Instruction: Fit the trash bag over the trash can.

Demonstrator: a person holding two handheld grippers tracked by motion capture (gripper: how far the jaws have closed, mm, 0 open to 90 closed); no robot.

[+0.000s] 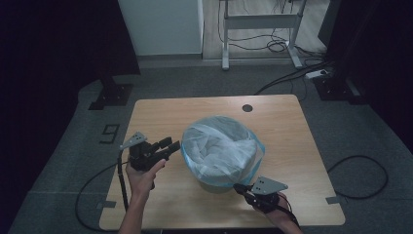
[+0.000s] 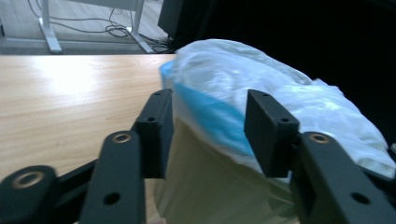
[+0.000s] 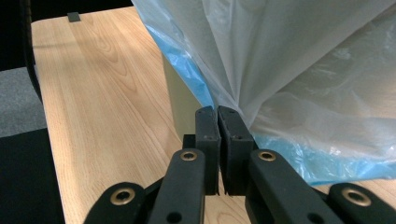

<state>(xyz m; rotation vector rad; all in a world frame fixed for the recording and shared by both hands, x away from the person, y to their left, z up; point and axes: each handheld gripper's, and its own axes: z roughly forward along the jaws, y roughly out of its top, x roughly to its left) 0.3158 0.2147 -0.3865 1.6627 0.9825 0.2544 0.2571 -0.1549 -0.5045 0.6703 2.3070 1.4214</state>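
A pale bin stands mid-table, lined with a blue bag and a whitish translucent bag bunched over its top. My left gripper is at the bin's left side. Its jaws stand open, with the bag's blue edge and the bin wall seen between them and not pressed. My right gripper is at the bin's near right foot. In the right gripper view it is shut, and the whitish bag runs down into the pinched tips.
The wooden table has a round cable hole at the back. Bare wood lies left and right of the bin. On the floor are a black stand base, a desk frame and cables.
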